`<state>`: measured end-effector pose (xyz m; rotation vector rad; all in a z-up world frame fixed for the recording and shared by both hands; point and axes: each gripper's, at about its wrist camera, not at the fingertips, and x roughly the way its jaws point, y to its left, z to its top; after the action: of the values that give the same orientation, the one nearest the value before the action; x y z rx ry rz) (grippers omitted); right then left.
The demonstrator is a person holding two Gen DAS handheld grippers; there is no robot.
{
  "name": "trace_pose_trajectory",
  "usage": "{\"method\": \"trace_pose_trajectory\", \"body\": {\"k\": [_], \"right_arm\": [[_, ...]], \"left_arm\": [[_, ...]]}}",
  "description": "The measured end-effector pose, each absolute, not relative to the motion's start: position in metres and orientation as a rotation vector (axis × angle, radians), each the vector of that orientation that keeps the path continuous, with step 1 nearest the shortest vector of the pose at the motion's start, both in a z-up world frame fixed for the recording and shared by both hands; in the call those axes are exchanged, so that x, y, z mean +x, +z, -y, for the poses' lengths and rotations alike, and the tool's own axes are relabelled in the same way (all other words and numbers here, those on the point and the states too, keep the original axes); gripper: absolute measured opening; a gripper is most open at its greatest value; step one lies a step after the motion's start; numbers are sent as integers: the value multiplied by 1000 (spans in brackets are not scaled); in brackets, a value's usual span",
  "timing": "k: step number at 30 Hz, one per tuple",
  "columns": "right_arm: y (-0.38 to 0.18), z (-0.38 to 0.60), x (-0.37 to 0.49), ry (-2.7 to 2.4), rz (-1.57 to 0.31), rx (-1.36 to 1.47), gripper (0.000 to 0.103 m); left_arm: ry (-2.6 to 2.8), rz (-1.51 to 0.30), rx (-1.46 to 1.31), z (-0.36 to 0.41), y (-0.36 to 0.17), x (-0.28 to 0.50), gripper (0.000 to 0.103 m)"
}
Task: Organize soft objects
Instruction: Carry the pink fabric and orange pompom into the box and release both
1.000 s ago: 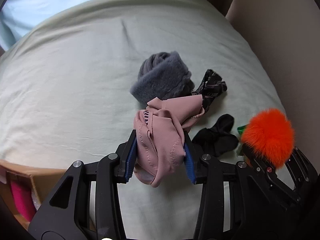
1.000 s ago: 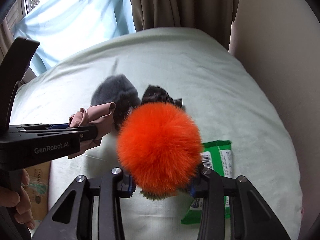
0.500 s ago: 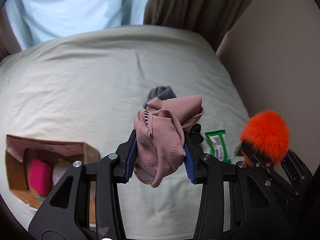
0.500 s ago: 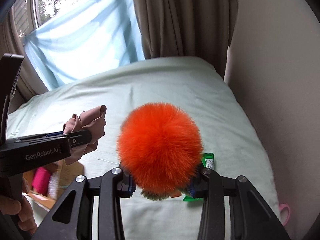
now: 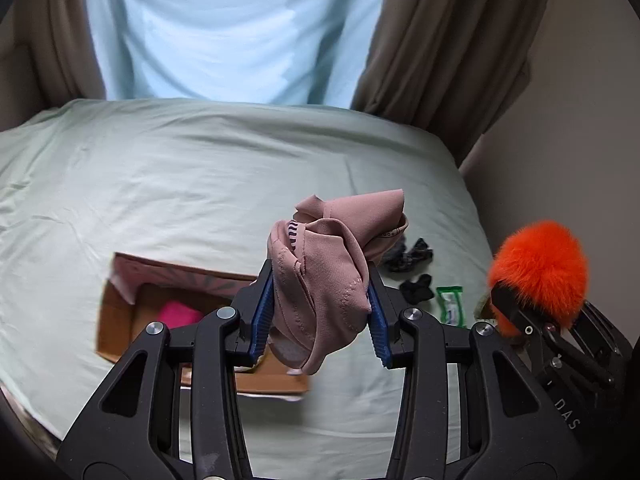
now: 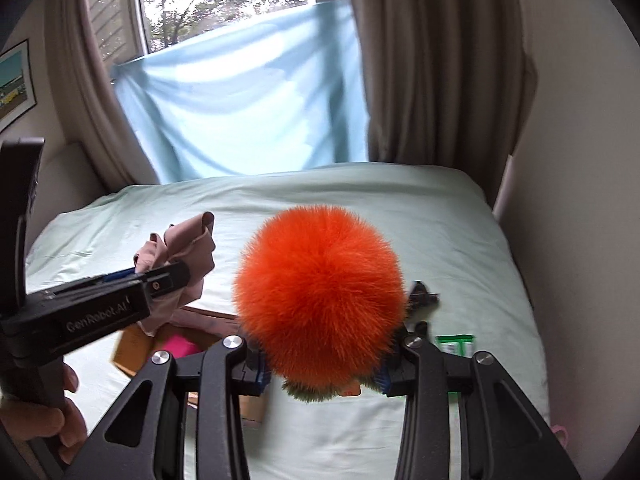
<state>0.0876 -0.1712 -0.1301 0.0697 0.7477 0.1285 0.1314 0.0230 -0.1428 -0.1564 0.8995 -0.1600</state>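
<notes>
My left gripper [image 5: 320,312] is shut on a crumpled pink garment [image 5: 328,268] and holds it high above the bed, over the right end of an open cardboard box [image 5: 120,320]. The box holds a bright pink item [image 5: 178,314]. My right gripper [image 6: 322,368] is shut on a fluffy orange pom-pom [image 6: 320,304], also held in the air. The pom-pom also shows at the right of the left wrist view [image 5: 540,268]. The pink garment shows in the right wrist view [image 6: 180,264], left of the pom-pom.
A pale green bed sheet [image 5: 180,184] covers the bed. On it at the right lie a dark patterned cloth [image 5: 408,256], a black sock [image 5: 418,288] and a green packet [image 5: 450,306]. Brown curtains [image 5: 440,48] and a wall stand behind and to the right.
Both grippers have risen and drawn back from the pile with their loads. The cardboard box has come into view under the left gripper. The grey fuzzy item is hidden now.
</notes>
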Motion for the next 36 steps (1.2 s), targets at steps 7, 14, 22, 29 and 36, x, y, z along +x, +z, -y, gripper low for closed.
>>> {"method": "trace_pose_trajectory", "body": {"k": [7, 14, 22, 29, 36], "right_arm": [[-128, 93, 88, 155, -795, 122, 36], [-157, 17, 92, 149, -899, 159, 36], [-197, -44, 113, 128, -990, 178, 36], [-244, -64, 145, 123, -1132, 175, 36], [-294, -55, 185, 112, -1281, 166, 36]], "left_arm": [[-108, -940, -155, -119, -155, 126, 38], [-71, -1011, -147, -200, -191, 141, 38], [-80, -1156, -126, -235, -255, 164, 38], [-79, -1296, -115, -234, -308, 192, 38], [-59, -1400, -137, -230, -351, 223, 38]]}}
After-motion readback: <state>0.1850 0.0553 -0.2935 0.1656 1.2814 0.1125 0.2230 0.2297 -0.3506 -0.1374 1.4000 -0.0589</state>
